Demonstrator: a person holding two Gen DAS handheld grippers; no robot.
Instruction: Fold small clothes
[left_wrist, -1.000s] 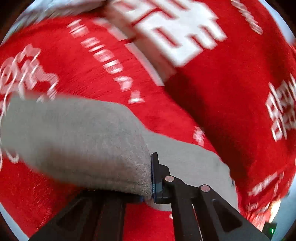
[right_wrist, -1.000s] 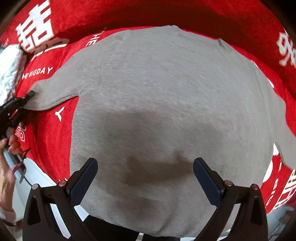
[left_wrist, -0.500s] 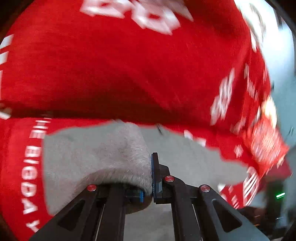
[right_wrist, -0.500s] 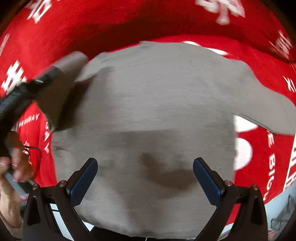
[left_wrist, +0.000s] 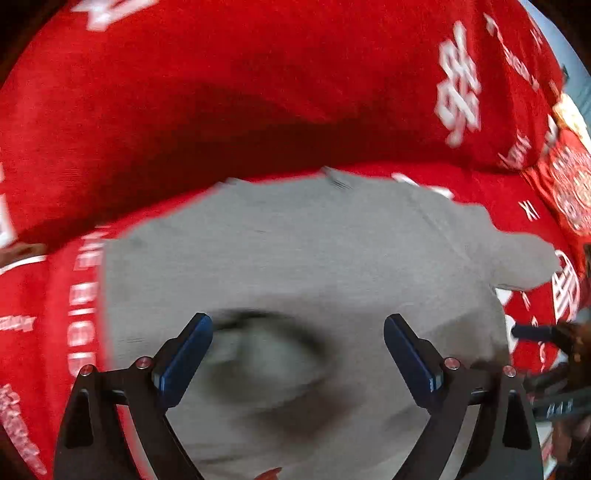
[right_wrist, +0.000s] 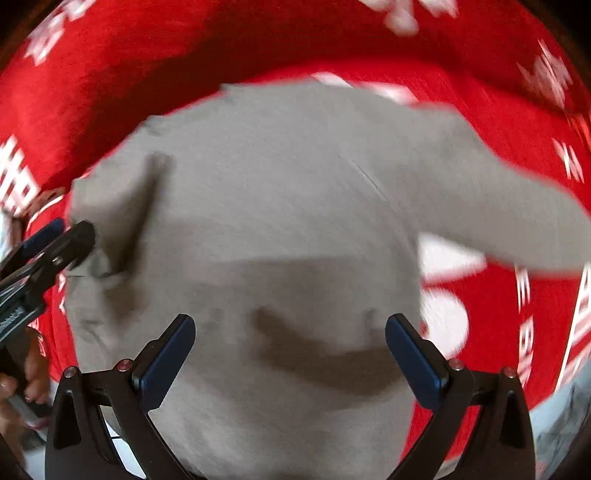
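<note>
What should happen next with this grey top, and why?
Probably the right gripper should reach for the right sleeve and fold it inward. That sleeve lies spread out over the red cloth, the left sleeve looks folded onto the grey top, and both grippers' jaws are open.

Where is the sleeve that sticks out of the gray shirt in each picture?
Left wrist view: the sleeve pokes out at the right edge of the gray shirt, beyond the right jaw.
Right wrist view: the sleeve stretches to the far right, above the right jaw.
Shared landmark: the red cloth with white writing lies under the shirt in both.
</note>
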